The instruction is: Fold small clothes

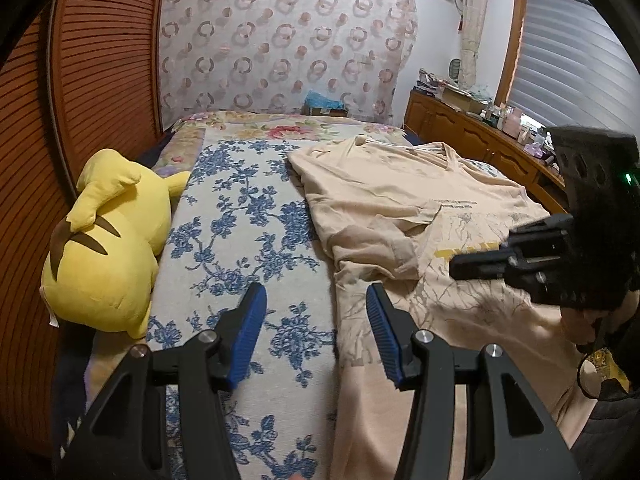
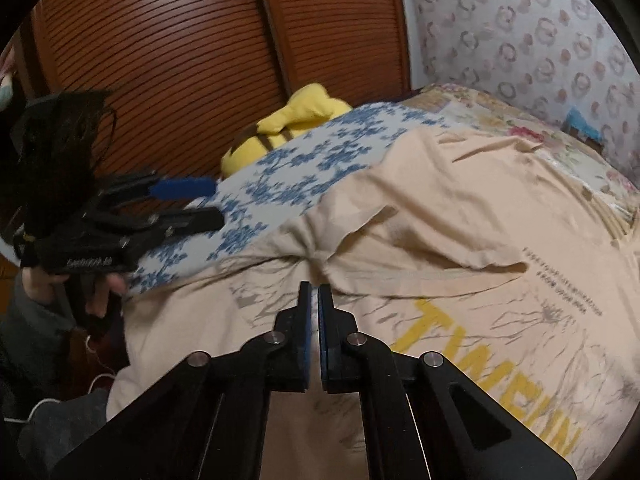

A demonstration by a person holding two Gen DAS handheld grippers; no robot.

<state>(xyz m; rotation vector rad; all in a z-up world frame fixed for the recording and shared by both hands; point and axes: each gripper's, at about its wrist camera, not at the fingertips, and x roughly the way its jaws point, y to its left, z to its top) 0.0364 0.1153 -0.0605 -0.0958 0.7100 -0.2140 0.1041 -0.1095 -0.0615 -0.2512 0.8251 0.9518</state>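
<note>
Right wrist view | right gripper [image 2: 316, 292] angled down; jaws together over T-shirt [image 2: 460, 216], cloth pinched unclear | left gripper [image 1: 316, 300] hovering; blue pads [image 1: 248, 332] apart, empty

A bedroom in a home: a bed [image 1: 256, 216] spread with a blue-flowered cover, a yellow plush toy [image 1: 100, 248] lying along its edge, louvred wooden wardrobe doors [image 2: 180, 60] beside it, a patterned curtain [image 1: 280, 40] behind, a cluttered low wooden cabinet [image 1: 472, 128] and a window blind [image 1: 568, 48].
</note>
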